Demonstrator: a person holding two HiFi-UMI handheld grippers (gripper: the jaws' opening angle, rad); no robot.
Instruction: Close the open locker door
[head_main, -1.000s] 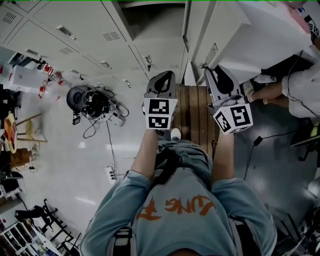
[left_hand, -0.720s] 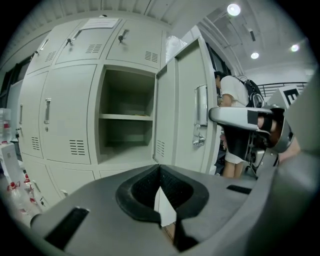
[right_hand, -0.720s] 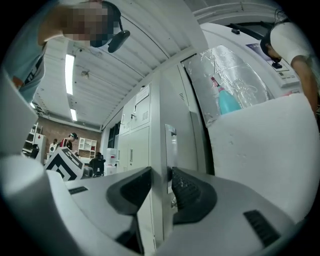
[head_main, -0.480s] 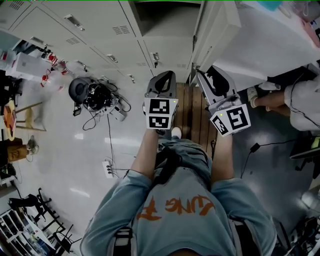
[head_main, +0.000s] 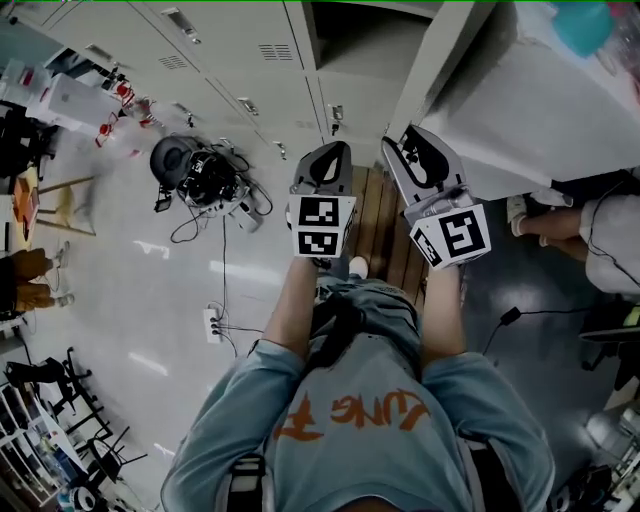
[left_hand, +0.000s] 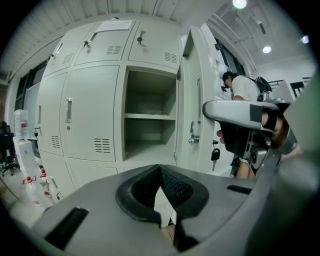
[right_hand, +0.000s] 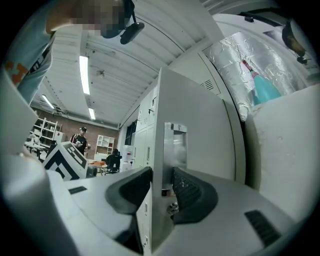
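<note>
At the locker door's (right_hand: 200, 145) edge, the right gripper (right_hand: 161, 190) jaws, just opened, straddle it; the left gripper (left_hand: 161, 197) jaws are clenched, empty.

The pale grey locker door (left_hand: 192, 95) stands upright, swung wide open.

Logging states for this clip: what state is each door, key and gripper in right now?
locker door: swung open
compartment: exposed
neighbouring locker doors: shut
key: hanging on the open door
left gripper: shut, holding nothing
right gripper: open, jaws have just been opening, the door's edge between them
</note>
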